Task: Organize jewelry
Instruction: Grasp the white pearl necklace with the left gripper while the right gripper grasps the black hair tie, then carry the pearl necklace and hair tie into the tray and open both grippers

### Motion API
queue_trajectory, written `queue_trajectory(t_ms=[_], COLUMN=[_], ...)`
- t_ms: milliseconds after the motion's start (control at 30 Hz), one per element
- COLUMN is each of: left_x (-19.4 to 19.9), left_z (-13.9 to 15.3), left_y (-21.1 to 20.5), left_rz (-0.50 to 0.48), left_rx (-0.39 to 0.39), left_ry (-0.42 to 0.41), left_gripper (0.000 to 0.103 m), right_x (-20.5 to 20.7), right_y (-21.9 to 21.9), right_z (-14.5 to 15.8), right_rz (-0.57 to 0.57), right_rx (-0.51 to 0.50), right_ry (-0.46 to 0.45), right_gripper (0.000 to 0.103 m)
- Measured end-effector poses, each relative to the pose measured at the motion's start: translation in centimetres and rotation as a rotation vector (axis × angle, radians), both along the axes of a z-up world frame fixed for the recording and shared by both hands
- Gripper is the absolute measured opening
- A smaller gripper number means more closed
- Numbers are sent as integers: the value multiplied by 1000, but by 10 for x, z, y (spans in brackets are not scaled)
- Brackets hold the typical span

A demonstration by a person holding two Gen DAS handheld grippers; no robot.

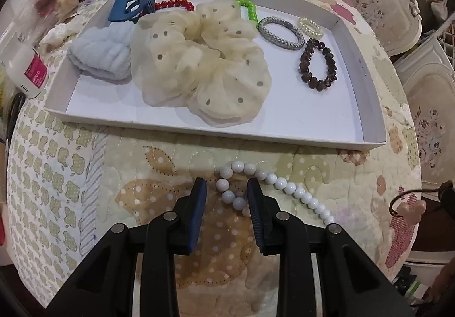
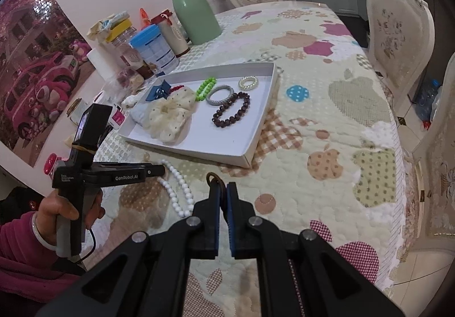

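Hovering over the string of white round beads [image 1: 273, 183] on the quilt-covered desk [image 1: 85, 189], the left hand-held gripper [image 1: 227, 192] stands open around one loop; the right hand-held gripper [image 2: 223, 194] is clamped on a brown hair tie [image 2: 213, 178]. Next, I judge: close, lift into the shallow white tray [image 1: 355, 115].

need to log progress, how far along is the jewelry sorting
Mostly done: the scrunchie, hair clip and five bracelets already lie in the tray. In hand: the right tool is shut on a brown hair tie. Left: the white bead necklace, between the open left tool's fingers.
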State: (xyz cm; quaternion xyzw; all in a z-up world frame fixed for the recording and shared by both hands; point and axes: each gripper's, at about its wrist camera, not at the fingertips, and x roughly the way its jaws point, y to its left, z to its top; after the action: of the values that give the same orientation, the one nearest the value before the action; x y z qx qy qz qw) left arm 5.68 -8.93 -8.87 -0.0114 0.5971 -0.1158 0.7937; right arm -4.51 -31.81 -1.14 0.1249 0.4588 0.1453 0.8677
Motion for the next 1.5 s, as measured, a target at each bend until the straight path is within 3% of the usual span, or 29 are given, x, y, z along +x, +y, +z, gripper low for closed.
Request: queue_trajectory(t_ms=[67,100,200,567,933,1500], left_x=[2,1,-1,-16,-13,6], left_z=[0,1,5,71,123,166], left_y=[1,3,7,19,24,12], left_rz=[-3,-4,8,30,17,-16], left_rx=[-5,-8,-61,-131,-115,-104], left_ry=[-5,-1,14,-111,-222,-311], left_gripper=[2,2,1,1,1,1], right_x=[2,3,5,14,26,46], right_y=[-1,-1,3,19,32,40], right_z=[2,4,10,34,50,64], right_rz=[-7,-9,-5,29,61,81], right_rx=[8,12,11,1,-16,-27], right_ry=[-10,-15,-33,-86,-119,-145], right_gripper=[5,5,5,5,5,5])
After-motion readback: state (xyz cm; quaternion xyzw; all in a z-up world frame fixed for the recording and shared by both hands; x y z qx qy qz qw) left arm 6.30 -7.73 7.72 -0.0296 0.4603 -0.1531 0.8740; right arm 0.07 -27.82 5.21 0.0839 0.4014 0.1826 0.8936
